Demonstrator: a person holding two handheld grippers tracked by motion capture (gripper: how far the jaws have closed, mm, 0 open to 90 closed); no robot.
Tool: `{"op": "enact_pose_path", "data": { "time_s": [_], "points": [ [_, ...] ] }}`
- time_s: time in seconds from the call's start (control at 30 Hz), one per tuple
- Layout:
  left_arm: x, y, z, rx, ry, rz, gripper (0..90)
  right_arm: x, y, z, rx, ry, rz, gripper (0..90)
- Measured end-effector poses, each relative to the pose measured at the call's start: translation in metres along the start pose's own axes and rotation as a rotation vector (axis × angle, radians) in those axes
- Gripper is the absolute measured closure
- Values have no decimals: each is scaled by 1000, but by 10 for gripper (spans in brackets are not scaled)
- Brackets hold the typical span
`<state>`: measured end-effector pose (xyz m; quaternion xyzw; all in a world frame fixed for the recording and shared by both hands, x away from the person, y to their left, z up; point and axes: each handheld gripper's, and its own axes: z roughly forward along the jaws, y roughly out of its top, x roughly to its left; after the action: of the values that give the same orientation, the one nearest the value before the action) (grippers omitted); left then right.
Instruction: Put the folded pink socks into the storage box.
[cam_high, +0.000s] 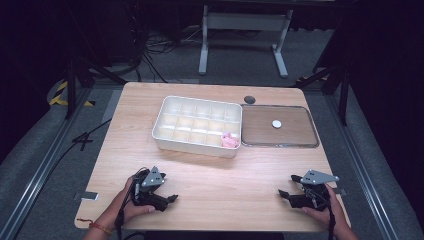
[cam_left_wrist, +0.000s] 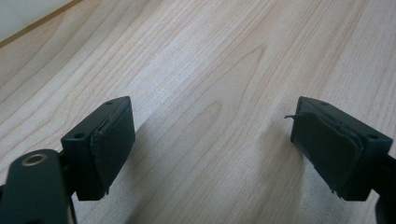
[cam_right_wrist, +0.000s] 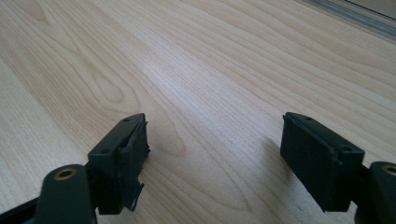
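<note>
- Left gripper (cam_high: 167, 198) low over the near tabletop (cam_high: 215, 170), jaws spread wide, empty
- Right gripper (cam_high: 288, 186) near the front right corner, jaws wide apart, empty
- Pink item (cam_high: 229, 140) in the white divided tray's (cam_high: 165, 135) near-right compartment, well apart from both

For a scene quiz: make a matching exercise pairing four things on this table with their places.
Things:
1. pink item
2. white disc
3. dark round cap
4. left tongs

Places:
A. on the bare wood beyond the flat tray
B. near the table's near edge, jaws open
C. in the near right corner compartment of the white divided box
D. on the flat tray

Pairs: 1-C, 2-D, 3-A, 4-B
</note>
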<state>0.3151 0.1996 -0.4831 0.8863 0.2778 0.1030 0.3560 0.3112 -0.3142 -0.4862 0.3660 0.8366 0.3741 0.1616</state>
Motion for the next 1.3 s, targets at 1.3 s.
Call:
{"op": "enact_pose_path", "data": {
  "time_s": [1.3],
  "points": [
    [-1,0,0,-1,8,-11,139,-1,0,1,1,5,-2,226]
  ]
}}
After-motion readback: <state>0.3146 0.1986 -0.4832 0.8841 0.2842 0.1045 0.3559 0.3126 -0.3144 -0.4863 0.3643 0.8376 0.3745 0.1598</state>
